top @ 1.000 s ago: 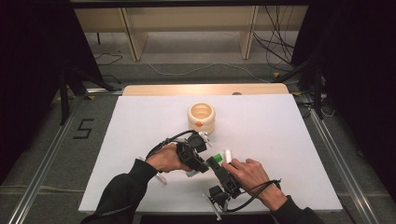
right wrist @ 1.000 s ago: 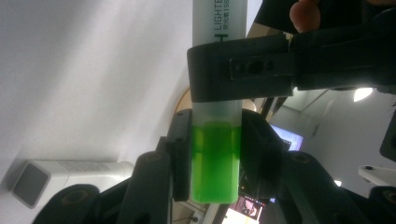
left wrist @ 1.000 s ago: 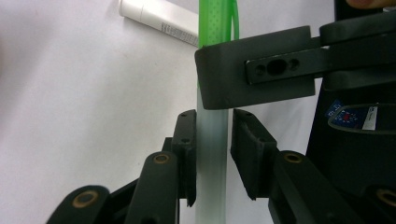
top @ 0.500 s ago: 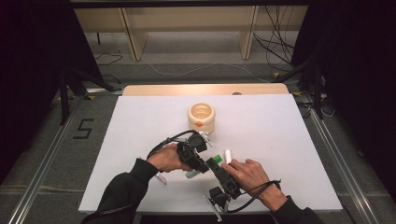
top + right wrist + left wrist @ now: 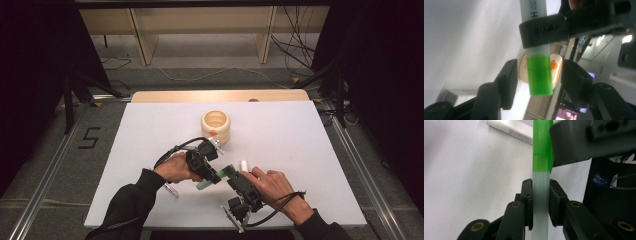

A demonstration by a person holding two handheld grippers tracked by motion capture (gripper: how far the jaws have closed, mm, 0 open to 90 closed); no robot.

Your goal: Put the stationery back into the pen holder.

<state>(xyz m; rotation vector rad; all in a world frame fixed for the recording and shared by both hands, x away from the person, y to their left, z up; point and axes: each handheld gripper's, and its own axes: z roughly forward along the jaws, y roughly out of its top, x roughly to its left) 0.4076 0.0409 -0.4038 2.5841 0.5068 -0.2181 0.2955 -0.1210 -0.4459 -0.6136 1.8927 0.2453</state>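
Highlighter: 1, green cap, pale translucent barrel (image 5: 540, 195). You hold it just above the bench, near the front edge, between your two hands.
Tongs: 2, one per hand.
Left tongs (image 5: 540, 202): clamped on the barrel; both pads touch it, one each side. Barrel runs straight up between the pads in the left gripper view, green cap end pointing away from you.
Right tongs (image 5: 537, 75): spread wide. Green cap (image 5: 539, 75) sits between the two pads w/ a gap on each side, no contact. Cap end points toward the right gripper's camera.
Relative: the two tongs meet nose to nose in the high view, left tongs (image 5: 212, 175) and right tongs (image 5: 231, 174) just beside each other, highlighter (image 5: 210, 182) bridging them.
White tube: 1 (image 5: 243, 165), lying on the bench just beside your right hand (image 5: 270, 185).
Wooden ring stack: 1 (image 5: 216, 125), w/ small orange dot, mid bench, well apart from the tongs.
Bench: 1, white top (image 5: 300, 135).
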